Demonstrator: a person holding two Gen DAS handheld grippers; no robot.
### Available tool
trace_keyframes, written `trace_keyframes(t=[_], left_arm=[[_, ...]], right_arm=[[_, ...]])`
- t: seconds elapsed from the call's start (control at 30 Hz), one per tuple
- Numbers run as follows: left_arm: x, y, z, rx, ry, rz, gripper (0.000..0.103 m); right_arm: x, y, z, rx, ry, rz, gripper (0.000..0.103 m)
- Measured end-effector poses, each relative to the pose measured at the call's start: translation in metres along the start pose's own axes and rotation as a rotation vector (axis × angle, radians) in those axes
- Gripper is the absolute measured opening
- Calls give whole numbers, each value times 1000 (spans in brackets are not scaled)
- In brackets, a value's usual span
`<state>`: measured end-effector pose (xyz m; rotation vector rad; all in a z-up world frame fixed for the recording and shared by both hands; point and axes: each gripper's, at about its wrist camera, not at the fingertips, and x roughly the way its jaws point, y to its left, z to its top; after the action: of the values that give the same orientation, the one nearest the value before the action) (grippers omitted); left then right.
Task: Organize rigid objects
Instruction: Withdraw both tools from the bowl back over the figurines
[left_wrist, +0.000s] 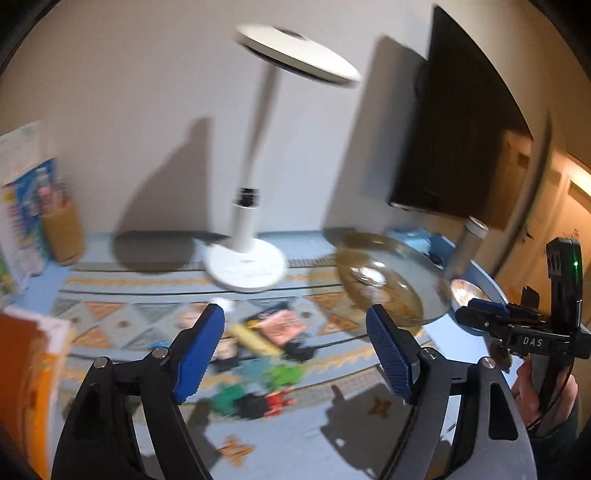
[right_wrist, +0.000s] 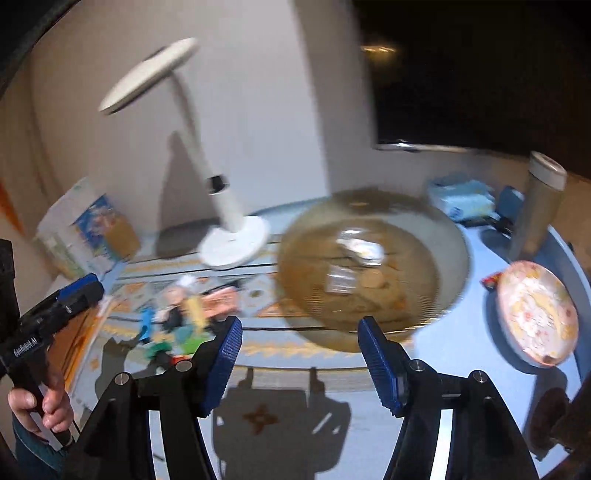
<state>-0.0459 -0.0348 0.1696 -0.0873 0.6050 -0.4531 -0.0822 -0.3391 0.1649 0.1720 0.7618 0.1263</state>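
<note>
Two hand-held grippers hung over the counter (right_wrist: 436, 354), both with their blue pads spread and nothing between them. The landmark was the amber glass bowl (right_wrist: 373, 266) (see-through, with a few blurred bits lying in it). The left hand-held gripper (left_wrist: 295, 350) stood with its jaws wide, and the small toy figures (left_wrist: 258, 369) lay on the patterned cloth directly beyond the gap of its fingers, left of the bowl and nearer the camera than the white desk lamp (left_wrist: 245, 266); the pads did not touch them. Motion blur kept the toys from being told apart, beyond black, green, red and pink patches. The right hand-held gripper (right_wrist: 299, 358) was open at a medium spread and pointed at the near rim of the bowl, which sat just beyond its fingertips, not touching them. From that view the toys lay left of the bowl, ahead of the left pad. A flowered plate (right_wrist: 535, 314) rested right of the bowl, and a tall tumbler (right_wrist: 541, 206) stood behind the plate. Each camera caught the other gripper at its edge, held by a hand (right_wrist: 40, 406).
</note>
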Motion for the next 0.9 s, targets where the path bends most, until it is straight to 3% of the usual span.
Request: trace_keyframes(t=[0.13, 0.3, 0.5, 0.6, 0.7, 0.9], left_arm=[[-17, 48, -31, -68, 37, 60, 78], [8, 81, -82, -100, 156, 110, 78], [41, 109, -122, -165, 275, 113, 78], [52, 118, -120, -225, 297, 103, 78], [63, 119, -104, -229, 294, 122, 78], [101, 123, -73, -241, 302, 171, 77]], right_arm=[[20, 38, -19, -44, 0, 92, 65], [80, 63, -65, -50, 40, 207, 65], [118, 81, -96, -120, 105, 165, 65], [115, 90, -96, -171, 86, 171, 65], [123, 98, -95, -220, 155, 197, 65], [122, 145, -78, -517, 181, 224, 65]])
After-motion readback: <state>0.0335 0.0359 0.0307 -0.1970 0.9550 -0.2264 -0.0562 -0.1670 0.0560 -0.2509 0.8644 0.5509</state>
